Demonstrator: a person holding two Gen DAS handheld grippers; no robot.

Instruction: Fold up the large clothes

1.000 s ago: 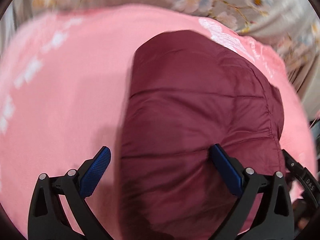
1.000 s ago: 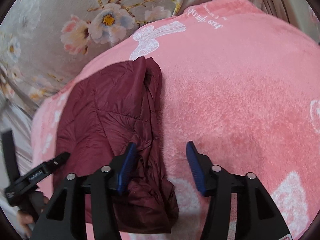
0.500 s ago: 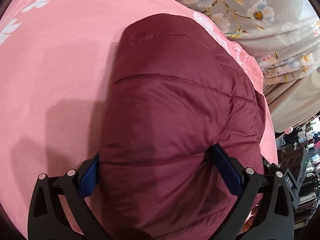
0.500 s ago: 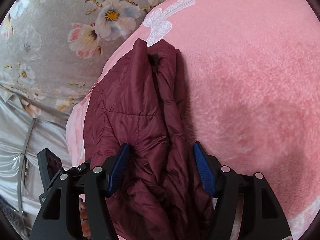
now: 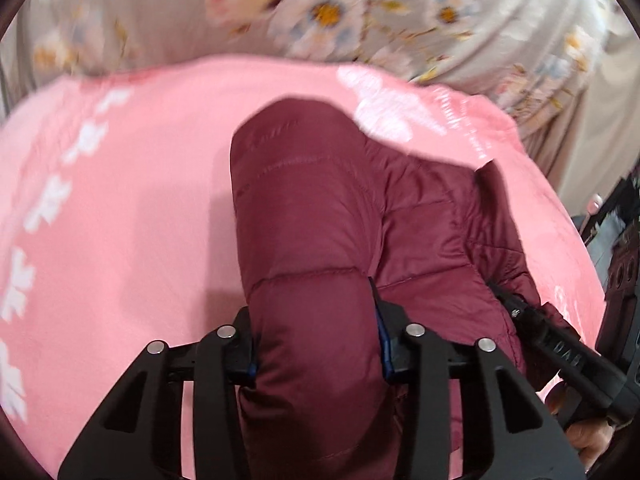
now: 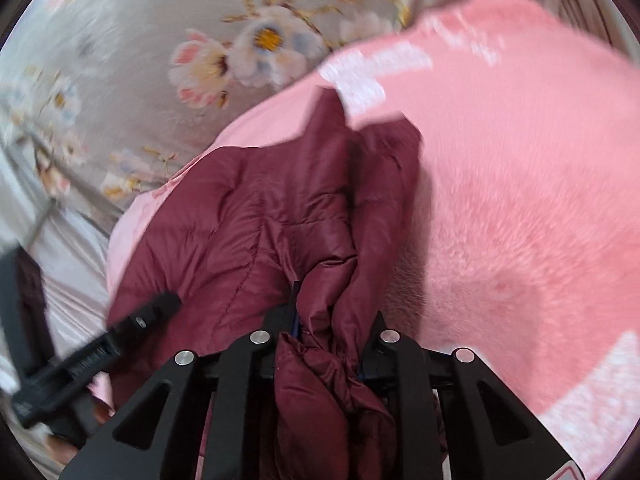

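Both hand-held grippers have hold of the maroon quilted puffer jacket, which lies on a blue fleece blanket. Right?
Not quite: the blanket is pink fleece, not blue, as the right wrist view shows. The rest holds: the left hand-held gripper and right hand-held gripper are each closing on the maroon quilted puffer jacket.

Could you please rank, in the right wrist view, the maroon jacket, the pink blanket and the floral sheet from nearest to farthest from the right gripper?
1. Maroon jacket: bunched between the closing right gripper.
2. Pink blanket: underneath, spreading right.
3. Floral sheet: beyond, upper left.
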